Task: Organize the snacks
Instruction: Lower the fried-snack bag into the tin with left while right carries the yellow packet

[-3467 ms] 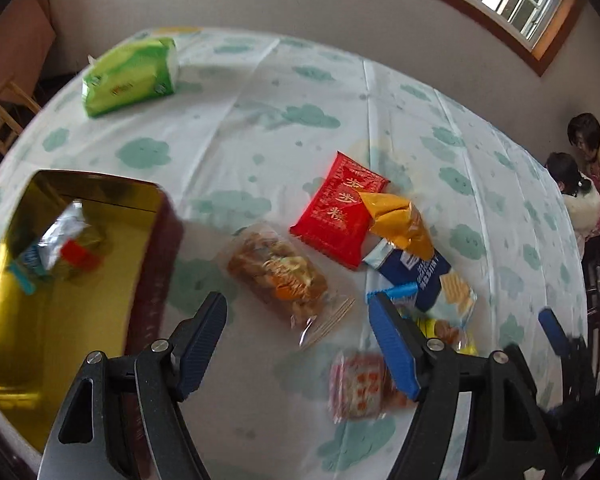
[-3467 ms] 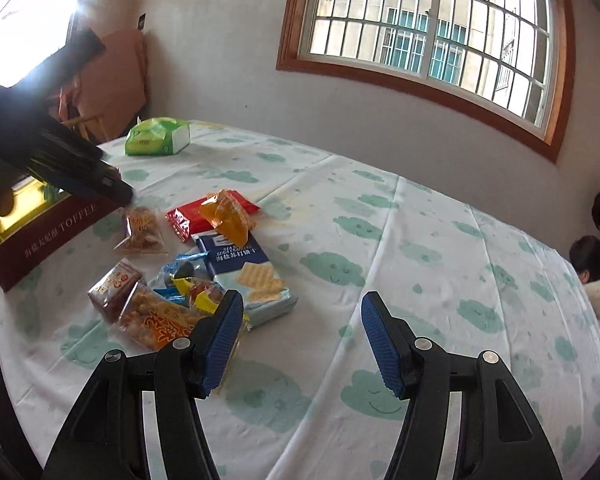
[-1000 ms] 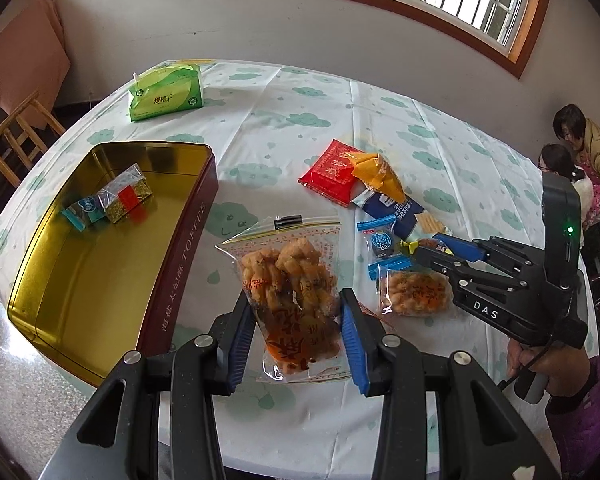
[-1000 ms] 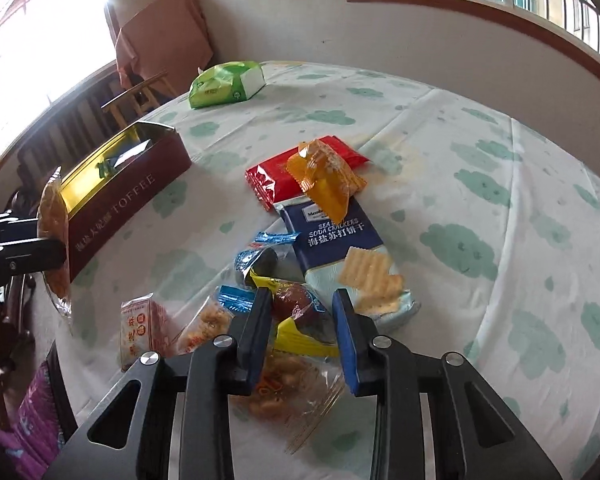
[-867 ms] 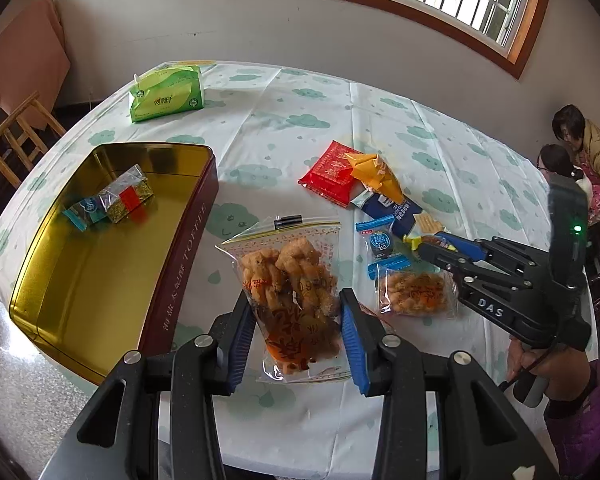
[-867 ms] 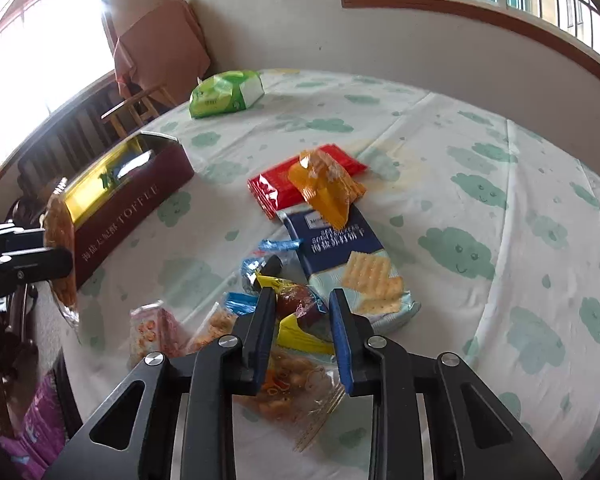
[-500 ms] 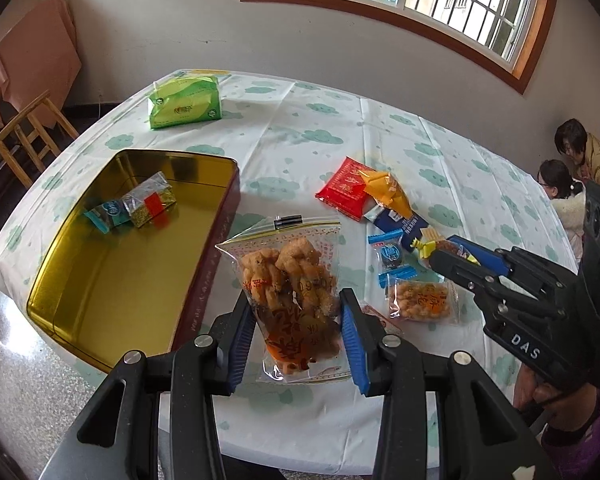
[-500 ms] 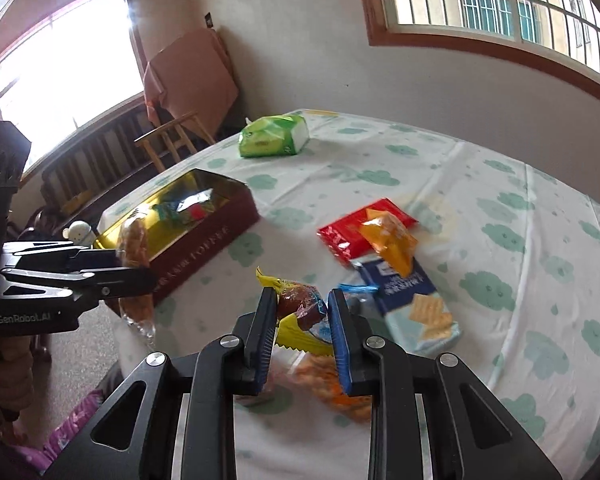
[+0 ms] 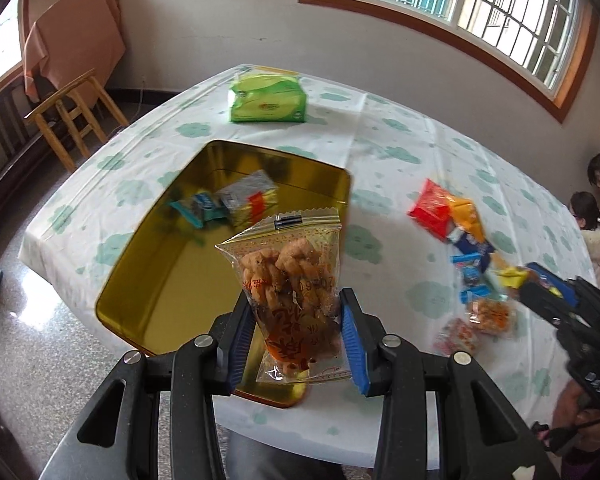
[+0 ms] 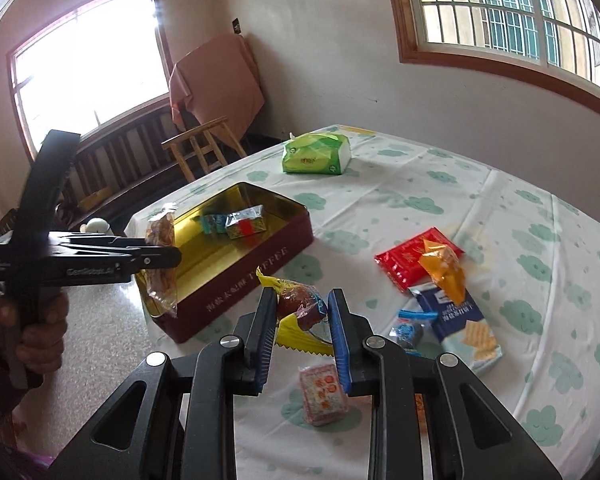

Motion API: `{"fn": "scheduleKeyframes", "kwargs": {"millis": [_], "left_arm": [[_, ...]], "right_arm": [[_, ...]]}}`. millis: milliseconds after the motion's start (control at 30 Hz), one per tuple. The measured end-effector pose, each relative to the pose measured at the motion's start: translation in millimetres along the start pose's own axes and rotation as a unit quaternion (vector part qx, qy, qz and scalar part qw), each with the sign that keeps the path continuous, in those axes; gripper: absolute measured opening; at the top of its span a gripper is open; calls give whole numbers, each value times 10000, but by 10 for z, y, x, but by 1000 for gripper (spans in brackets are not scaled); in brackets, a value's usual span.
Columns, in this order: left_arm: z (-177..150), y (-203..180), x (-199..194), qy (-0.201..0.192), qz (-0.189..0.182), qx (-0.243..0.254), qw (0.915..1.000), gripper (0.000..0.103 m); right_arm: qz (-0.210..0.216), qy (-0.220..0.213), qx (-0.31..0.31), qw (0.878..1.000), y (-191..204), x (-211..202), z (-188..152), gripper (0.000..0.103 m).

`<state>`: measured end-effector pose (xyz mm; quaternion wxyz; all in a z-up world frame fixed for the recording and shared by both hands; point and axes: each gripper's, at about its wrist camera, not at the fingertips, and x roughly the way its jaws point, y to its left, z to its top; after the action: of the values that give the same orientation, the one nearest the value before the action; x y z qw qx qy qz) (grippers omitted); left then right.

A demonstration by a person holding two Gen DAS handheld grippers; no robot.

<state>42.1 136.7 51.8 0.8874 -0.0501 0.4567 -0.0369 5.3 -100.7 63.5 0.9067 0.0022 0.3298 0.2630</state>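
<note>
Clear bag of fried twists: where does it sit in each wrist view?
Left wrist: bag of fried twists at lower centre, upright, clamped in the left tool, in front of the gold tin.
Right wrist: same bag at left, seen edge-on, over the tin's near-left end.
Shared landmark: green tissue pack beyond the tin.

Tin floor mostly bare; 2 packets crowd far end.

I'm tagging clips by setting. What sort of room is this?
Most likely a home dining room: a table under a cloud-print cloth, a wooden stool by the wall, barred wood-framed windows, and a green tissue pack among snacks.
</note>
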Motion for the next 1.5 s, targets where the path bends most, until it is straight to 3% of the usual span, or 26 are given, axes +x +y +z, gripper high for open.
{"fn": "scheduleKeyframes", "kwargs": {"millis": [367, 567, 1000, 1500], "left_arm": [[39, 382, 386, 93, 391, 261, 9989, 37], [37, 539, 532, 142, 366, 292, 9988, 37], [96, 590, 624, -4, 515, 578, 9970, 38], [183, 679, 729, -39, 507, 555, 9972, 38]], "right_arm": [[65, 39, -120, 9999, 216, 111, 119, 27], [92, 87, -212, 9997, 336, 209, 199, 27], [164, 79, -432, 9989, 609, 361, 400, 27], [302, 143, -572, 9978, 828, 749, 679, 27]]}}
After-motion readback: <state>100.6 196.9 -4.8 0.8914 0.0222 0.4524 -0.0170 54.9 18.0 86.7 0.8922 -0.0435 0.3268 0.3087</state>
